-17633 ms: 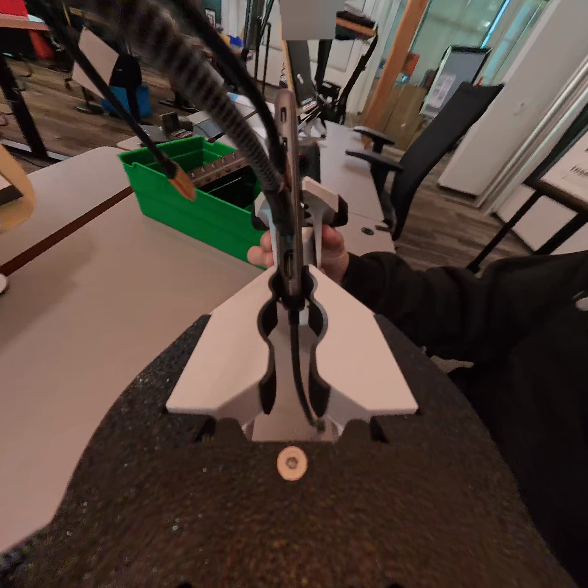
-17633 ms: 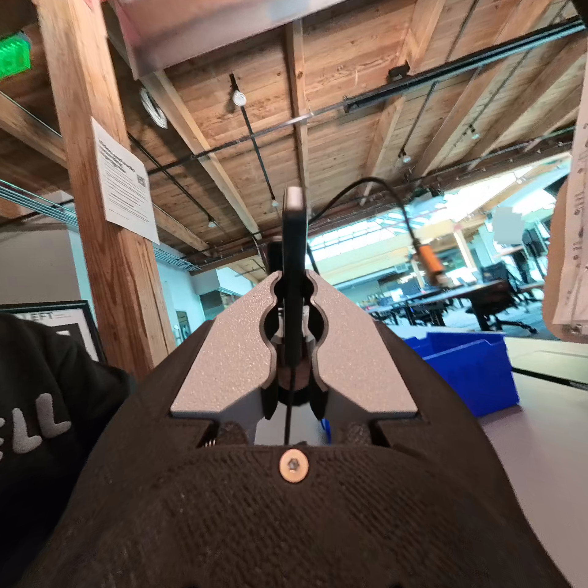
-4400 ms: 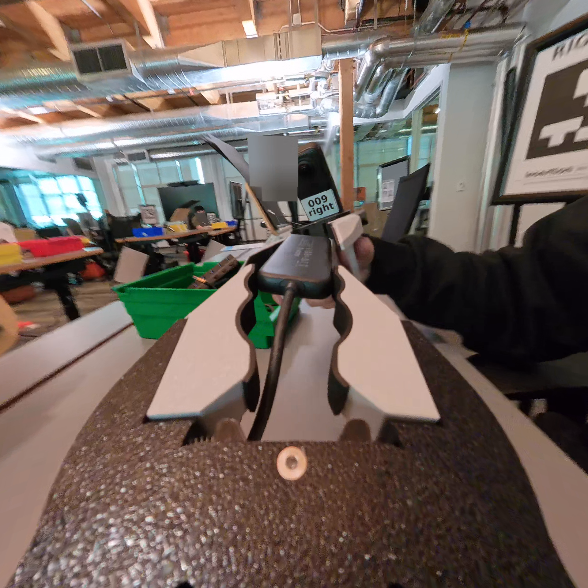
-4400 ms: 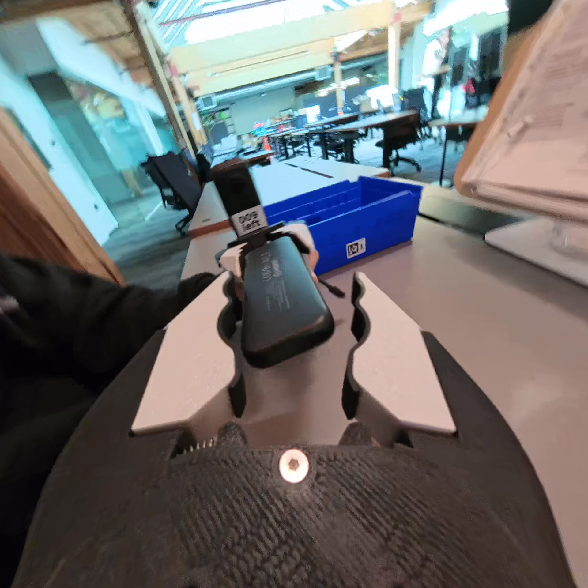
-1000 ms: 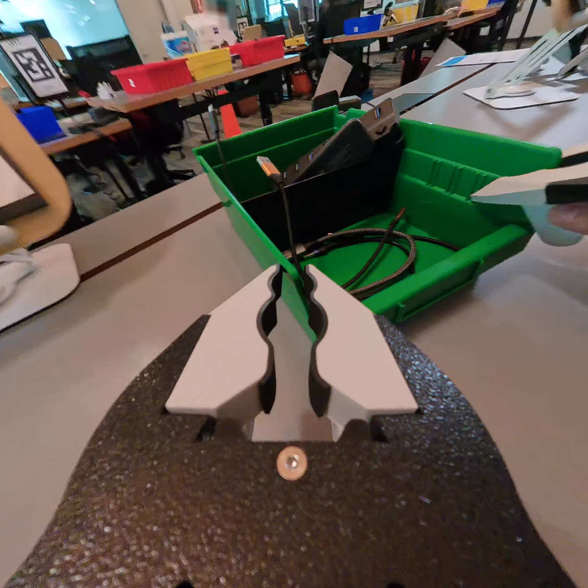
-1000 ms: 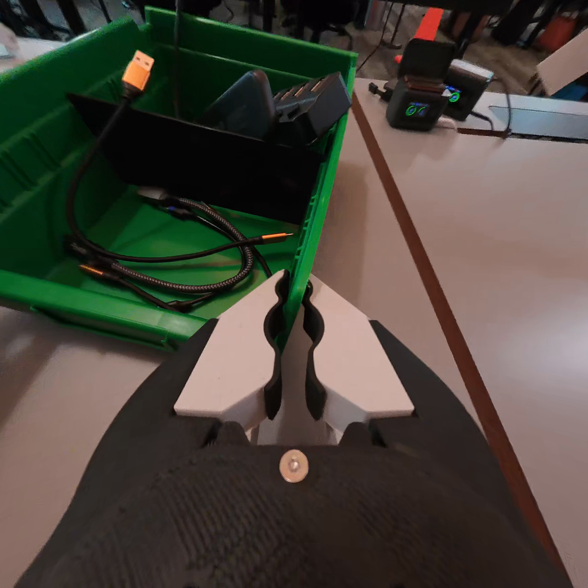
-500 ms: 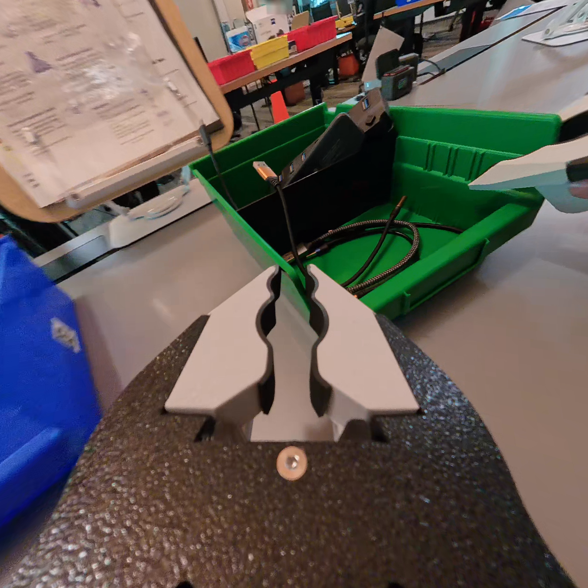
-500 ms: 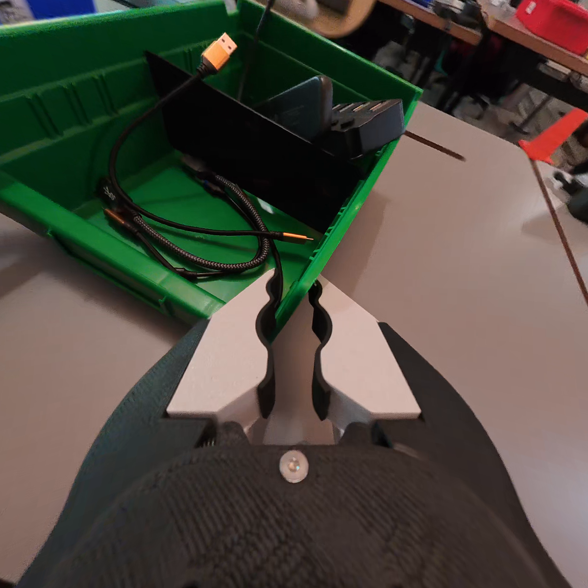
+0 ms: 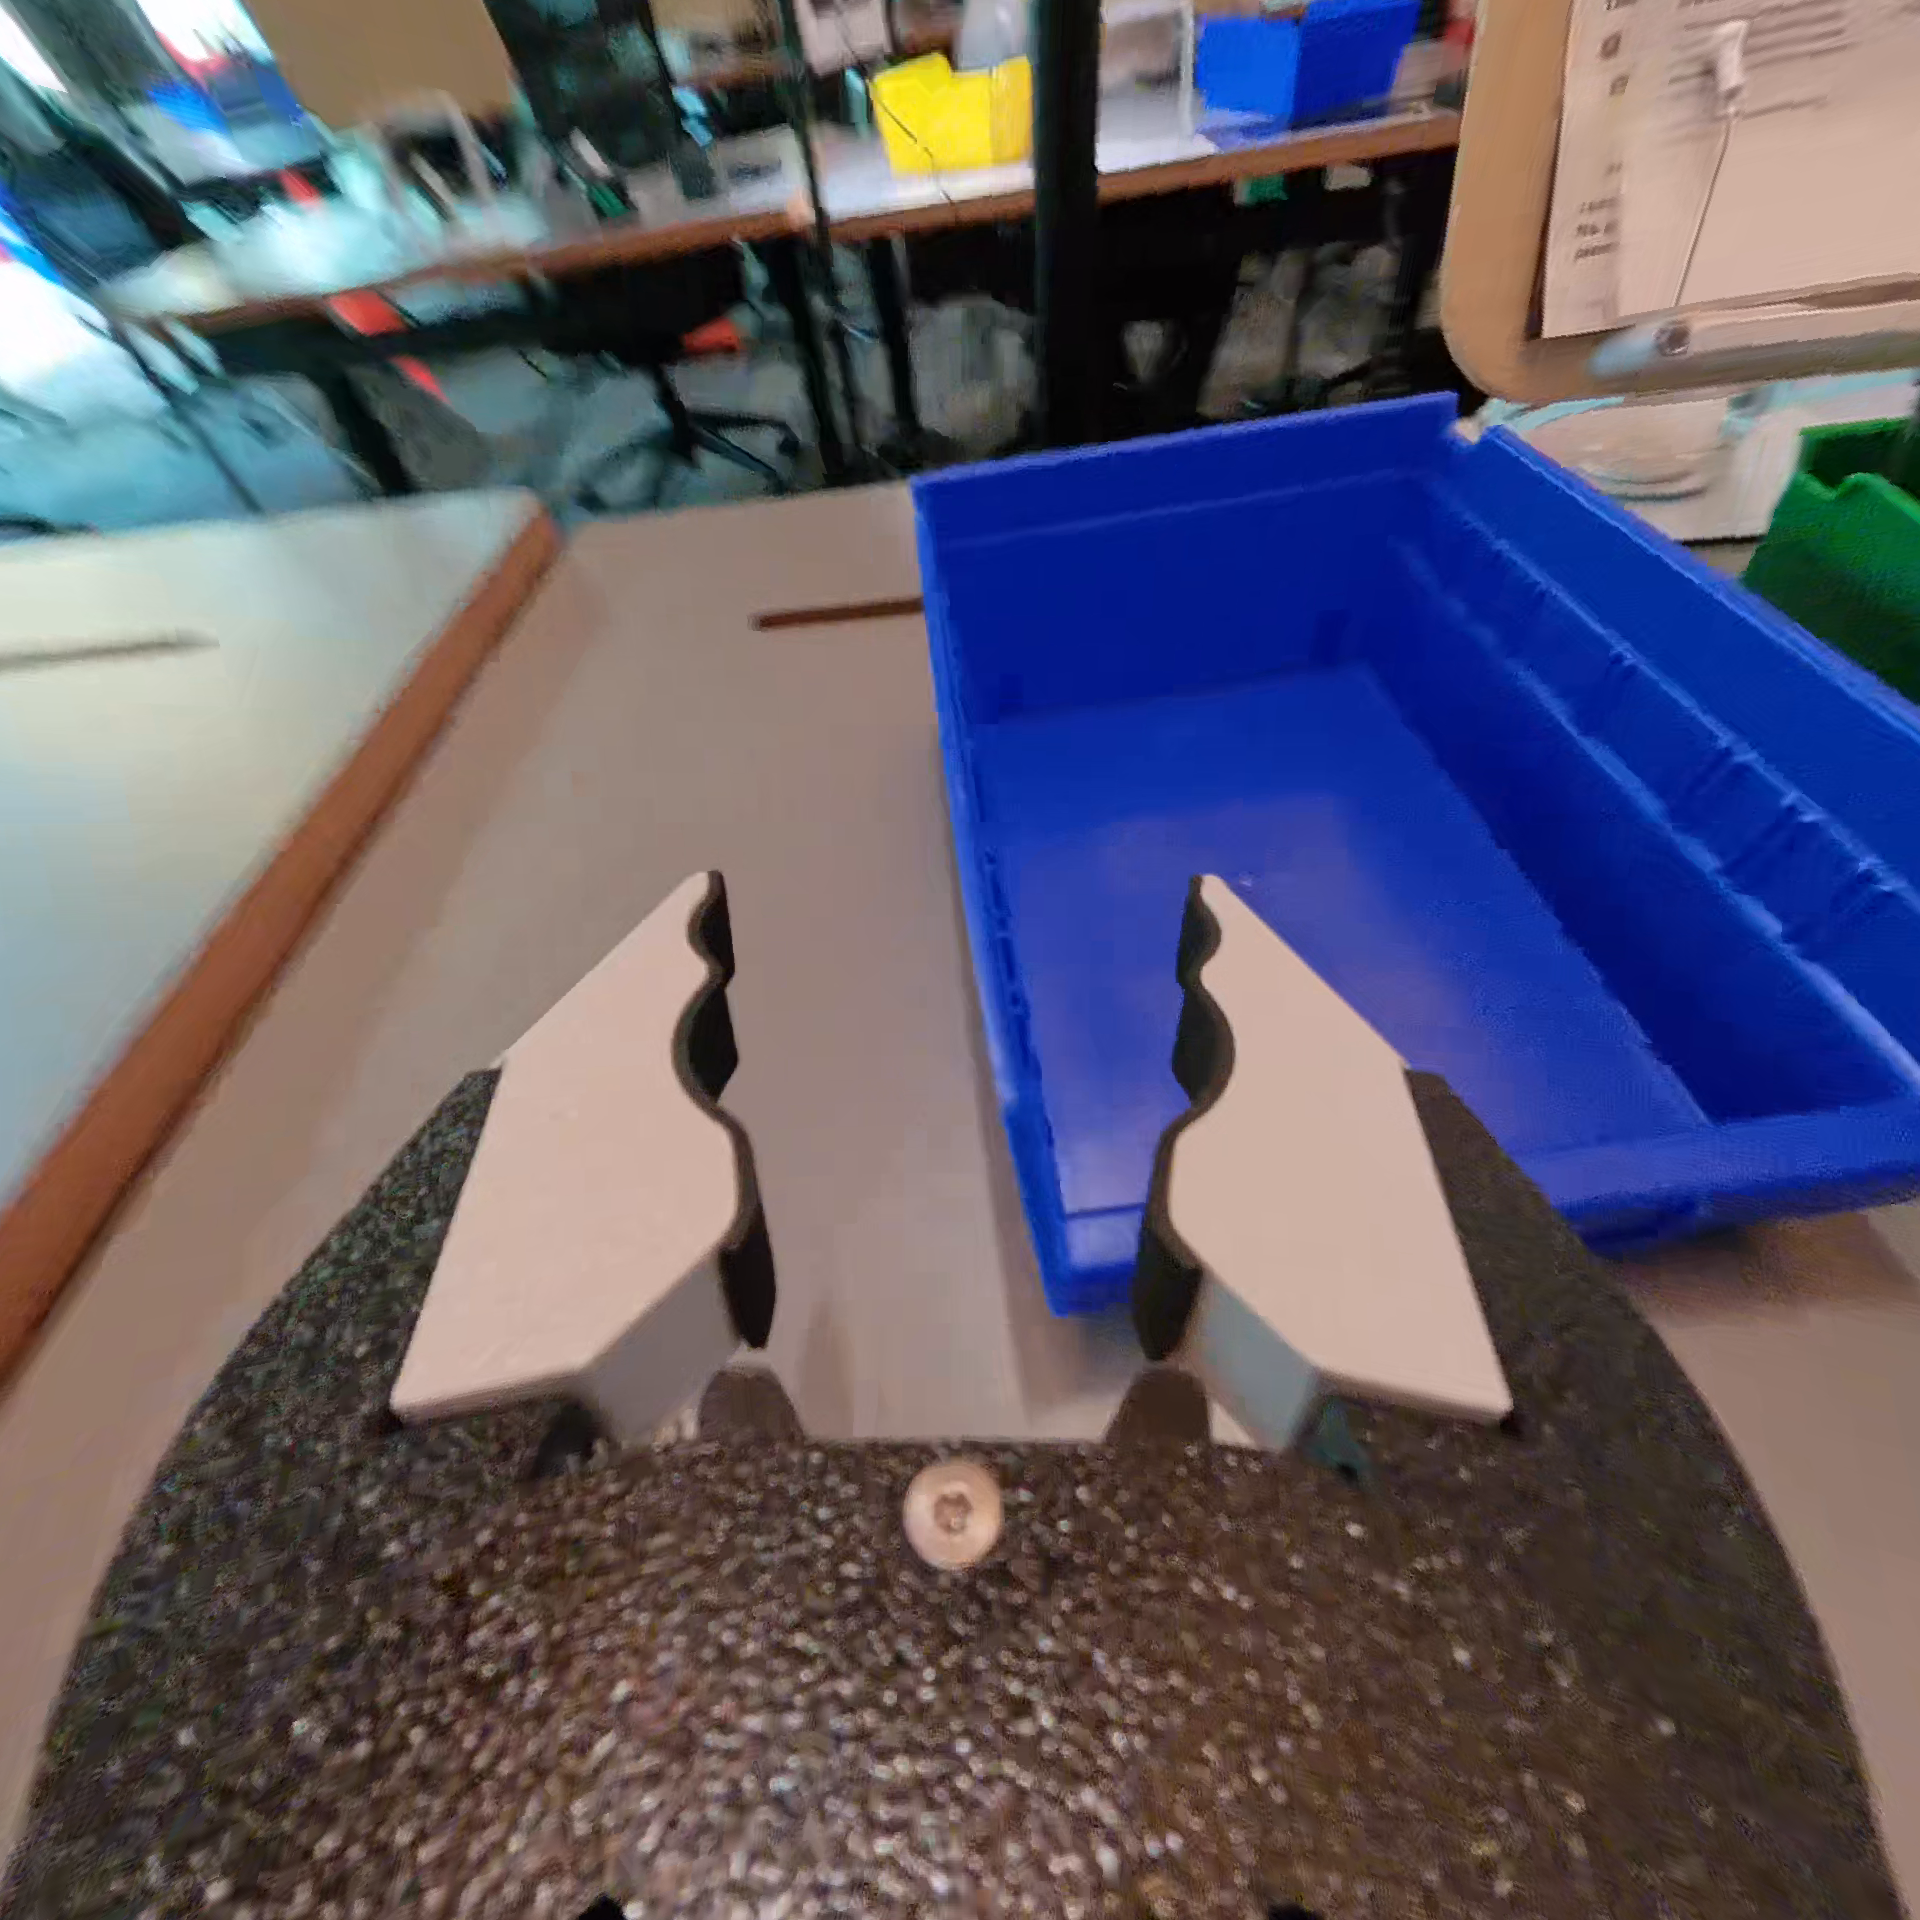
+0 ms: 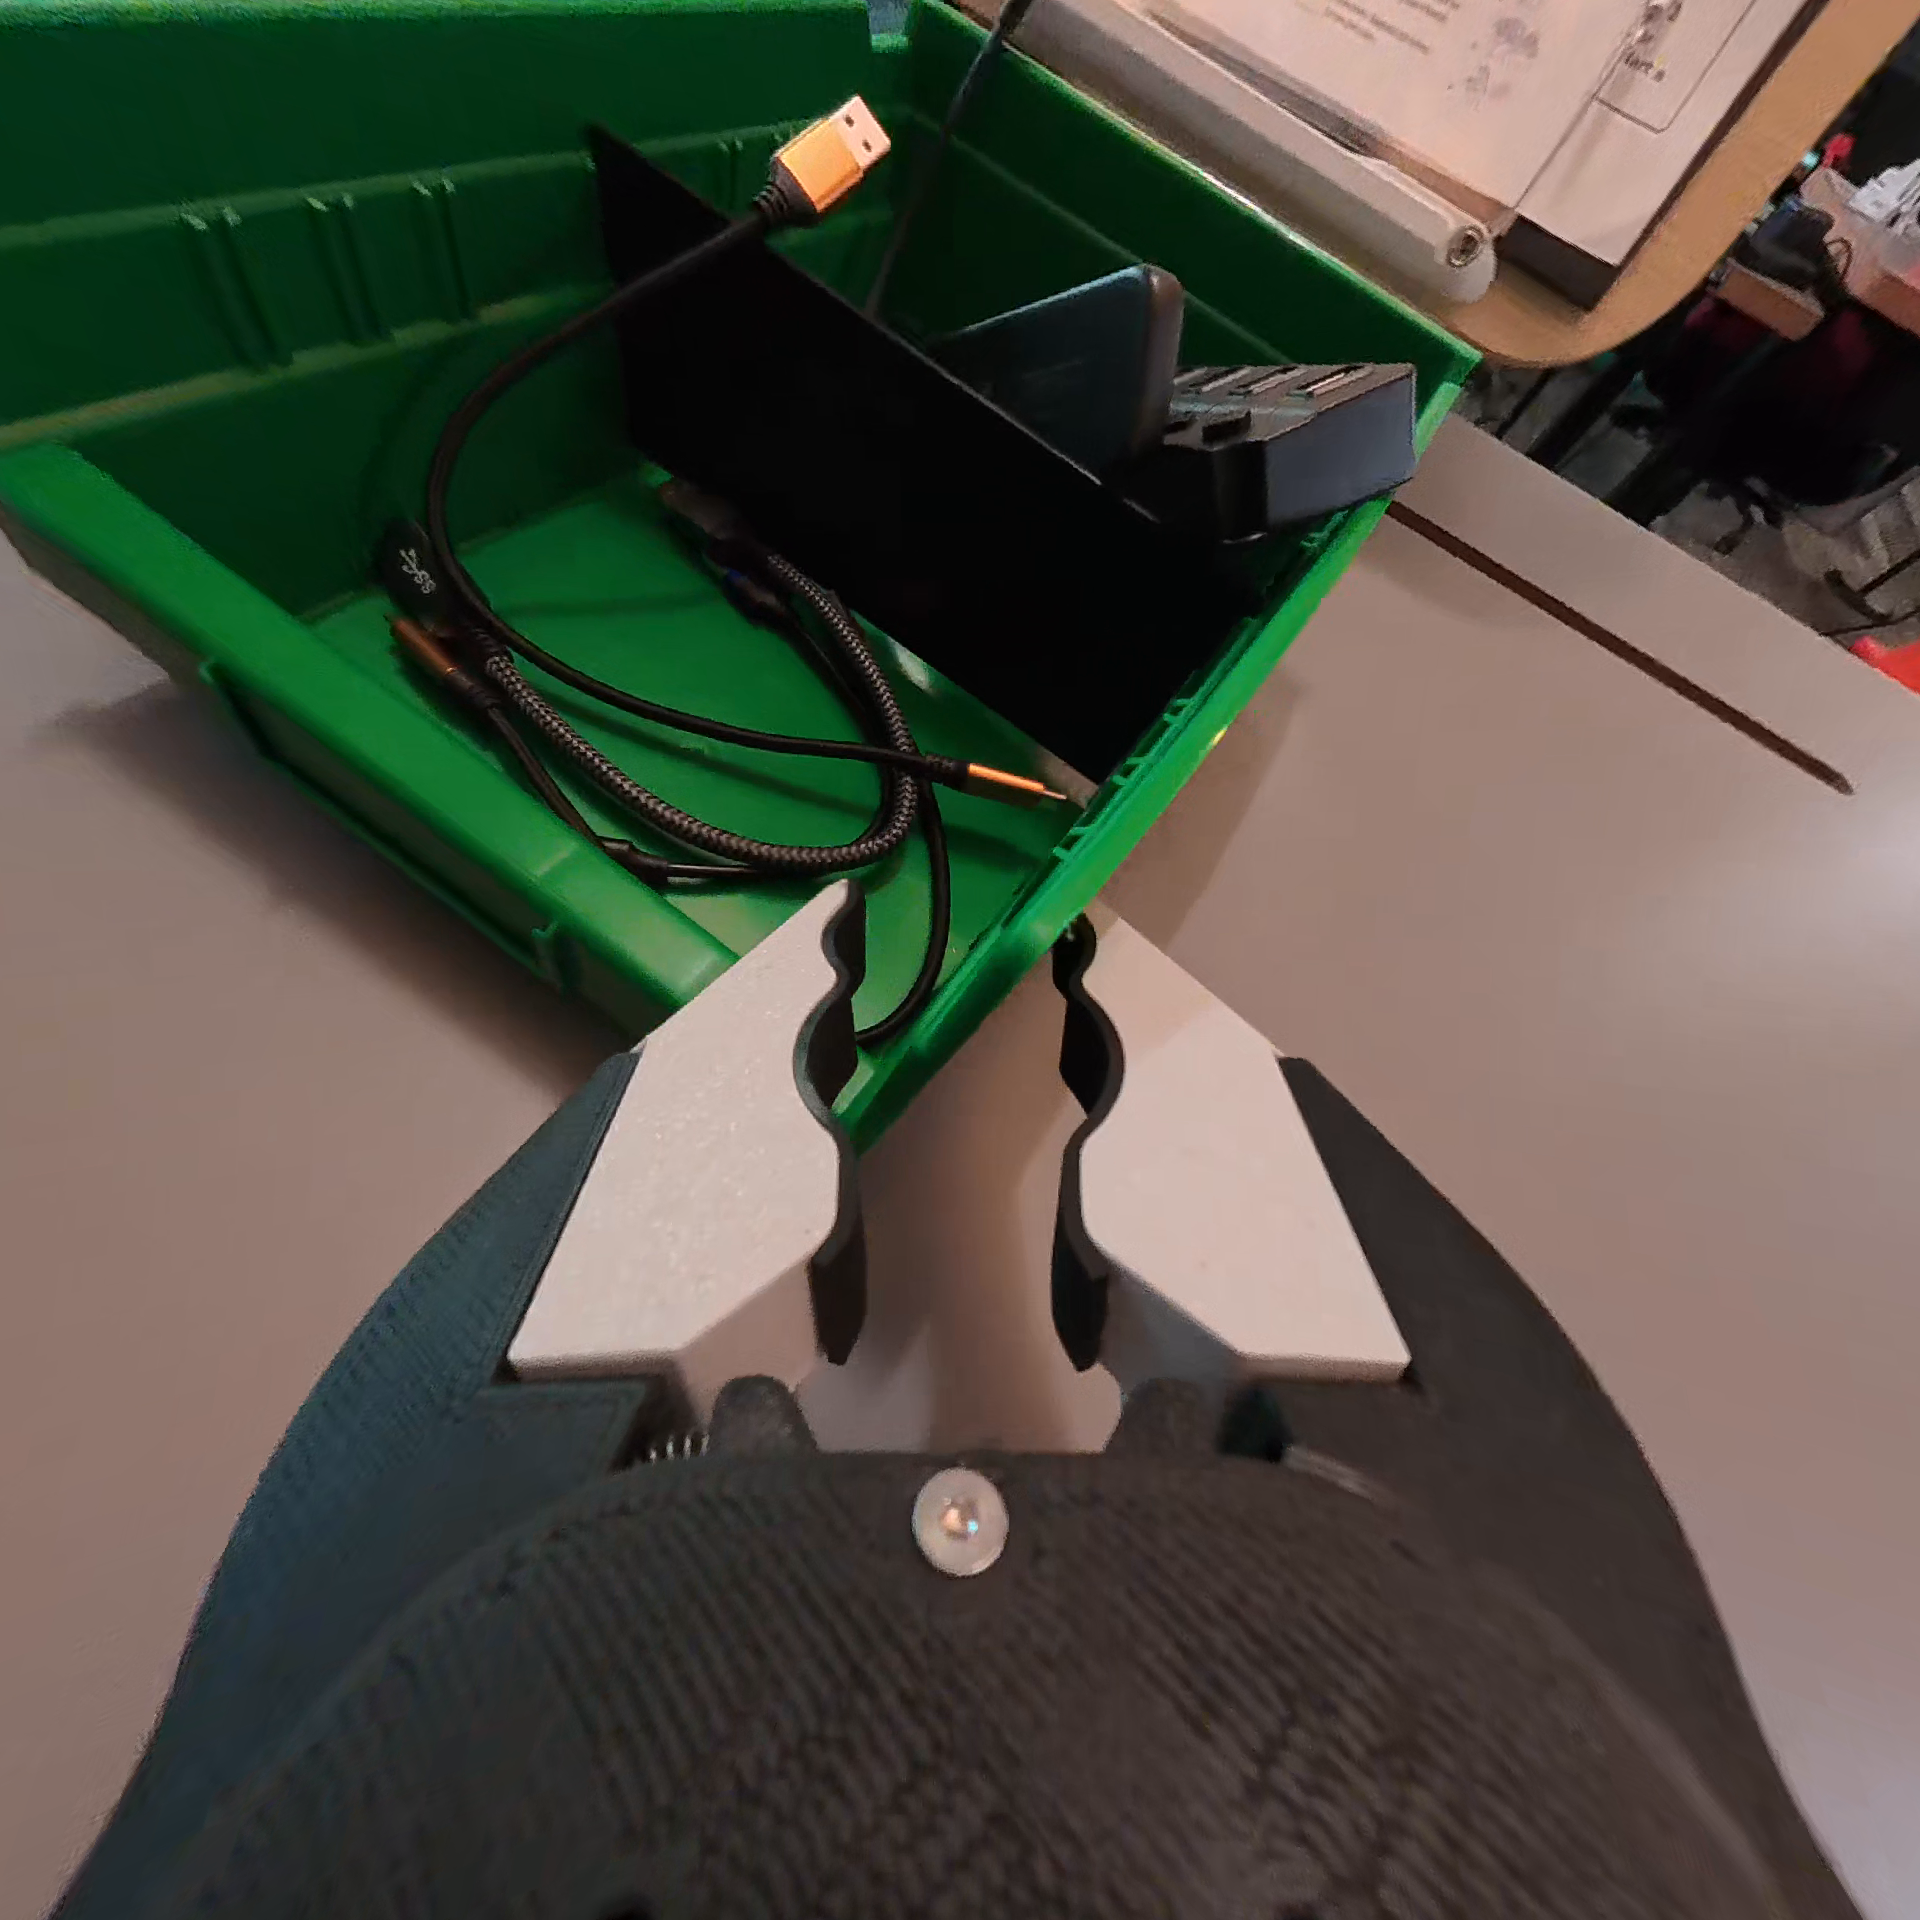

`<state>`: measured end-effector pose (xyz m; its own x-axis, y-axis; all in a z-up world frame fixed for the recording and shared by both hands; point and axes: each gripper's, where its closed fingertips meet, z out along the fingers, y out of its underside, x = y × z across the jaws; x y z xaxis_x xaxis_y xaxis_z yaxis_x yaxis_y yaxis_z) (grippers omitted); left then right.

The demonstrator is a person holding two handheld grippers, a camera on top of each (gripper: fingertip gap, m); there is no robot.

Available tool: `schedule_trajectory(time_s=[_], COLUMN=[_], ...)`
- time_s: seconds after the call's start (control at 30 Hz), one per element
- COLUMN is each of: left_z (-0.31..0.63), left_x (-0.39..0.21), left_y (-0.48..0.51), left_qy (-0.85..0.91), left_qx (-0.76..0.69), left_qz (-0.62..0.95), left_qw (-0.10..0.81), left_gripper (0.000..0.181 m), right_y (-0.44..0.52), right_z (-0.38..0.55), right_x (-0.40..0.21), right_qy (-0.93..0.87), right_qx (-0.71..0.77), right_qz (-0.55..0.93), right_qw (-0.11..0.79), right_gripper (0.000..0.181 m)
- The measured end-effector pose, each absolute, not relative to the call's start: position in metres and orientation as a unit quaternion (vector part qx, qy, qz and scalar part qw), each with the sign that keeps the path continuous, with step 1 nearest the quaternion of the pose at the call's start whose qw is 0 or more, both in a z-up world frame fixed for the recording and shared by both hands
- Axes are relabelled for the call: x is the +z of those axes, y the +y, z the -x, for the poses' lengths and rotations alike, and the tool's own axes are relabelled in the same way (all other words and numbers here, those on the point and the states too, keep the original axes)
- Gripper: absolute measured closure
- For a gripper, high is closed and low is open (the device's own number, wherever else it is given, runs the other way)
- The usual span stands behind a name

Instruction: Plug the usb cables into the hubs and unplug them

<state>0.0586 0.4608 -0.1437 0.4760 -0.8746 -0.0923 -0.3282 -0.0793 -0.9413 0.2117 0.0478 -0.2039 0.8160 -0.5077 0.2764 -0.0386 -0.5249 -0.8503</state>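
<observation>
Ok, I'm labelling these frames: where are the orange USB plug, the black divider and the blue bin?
orange USB plug (image 10: 831,156): right wrist view, its orange shell.
black divider (image 10: 883,436): right wrist view, its broad face.
blue bin (image 9: 1143,540): left wrist view, its far wall.

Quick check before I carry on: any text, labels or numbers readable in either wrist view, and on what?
Paper sheets on the clipboard: printed lines, blurred in the left wrist view and too small in the right one; unreadable.
Black cable plug in the green bin: small white marking, too small to read.
Blue bin: no writing visible.
</observation>
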Motion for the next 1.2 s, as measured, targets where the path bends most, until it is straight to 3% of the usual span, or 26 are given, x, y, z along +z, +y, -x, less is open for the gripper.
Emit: schedule_trajectory(time_s=[0.1,0.17,0.23,0.33,0.53,0.77,0.93,1.0,1.2], left_z=[-0.078,-0.085,-0.08,-0.069,-0.025,0.01,-0.002,-0.012,-0.041], left_x=[-0.182,-0.195,-0.188,-0.181,-0.115,-0.017,0.019,0.025,0.032], left_y=[0.463,0.458,0.467,0.469,0.454,0.398,0.332,0.304,0.222], left_qy=[0.451,0.46,0.425,0.379,0.257,0.194,0.209,0.226,0.272], left_qx=[-0.336,-0.352,-0.338,-0.318,-0.348,-0.381,-0.421,-0.431,-0.42], left_qz=[0.716,0.712,0.707,0.724,0.696,0.599,0.536,0.509,0.407], left_qw=[0.413,0.397,0.454,0.48,0.573,0.677,0.702,0.71,0.764], left_gripper=[0.107,0.138,0.175,0.18,0.18,0.179,0.18,0.18,0.169], right_y=[0.056,0.056,0.056,0.063,0.092,0.149,0.181,0.181,0.141], right_z=[-0.209,-0.211,-0.211,-0.202,-0.174,-0.129,-0.119,-0.125,-0.177], right_x=[-0.197,-0.178,-0.158,-0.14,-0.131,-0.083,-0.058,-0.053,-0.06], right_qy=[0.171,0.18,0.178,0.162,0.095,0.087,0.129,0.147,0.257], right_qx=[-0.234,-0.24,-0.249,-0.253,-0.241,-0.129,-0.056,-0.061,-0.073], right_qz=[0.827,0.802,0.779,0.758,0.752,0.691,0.636,0.618,0.575], right_qw=[0.481,0.516,0.547,0.578,0.606,0.706,0.759,0.77,0.773], right_gripper=[0.142,0.129,0.119,0.102,0.09,0.08,0.089,0.114,0.162])
